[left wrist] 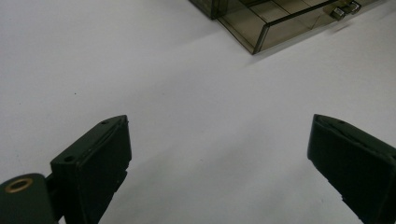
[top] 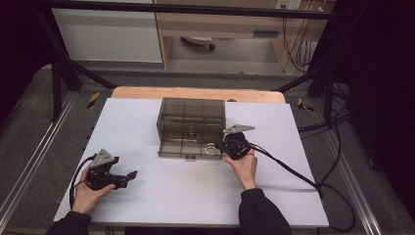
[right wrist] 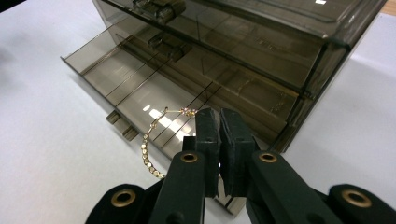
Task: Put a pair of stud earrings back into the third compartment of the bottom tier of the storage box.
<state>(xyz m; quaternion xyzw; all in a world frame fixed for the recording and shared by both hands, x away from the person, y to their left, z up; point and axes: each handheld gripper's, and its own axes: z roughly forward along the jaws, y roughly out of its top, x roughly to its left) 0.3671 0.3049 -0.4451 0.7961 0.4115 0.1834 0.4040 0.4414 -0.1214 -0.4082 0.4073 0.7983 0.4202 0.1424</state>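
right gripper (right wrist: 219, 122) pinched shut on a bracelet (right wrist: 150, 148) over the organizer's (top: 191, 120) open drawer (right wrist: 140, 88); left gripper (left wrist: 219, 154) wide open, empty, near left.

Black cables (top: 293, 44) hang beside a wooden cabinet (top: 220, 24) behind.

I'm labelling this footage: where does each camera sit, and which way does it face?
High view: above the person's side, looking forward and down at the table; both forearms show.
Left gripper view: on the left gripper, jaws apart over bare table.
Right gripper view: on the right gripper, shut on a bracelet.
All share the drawer box.
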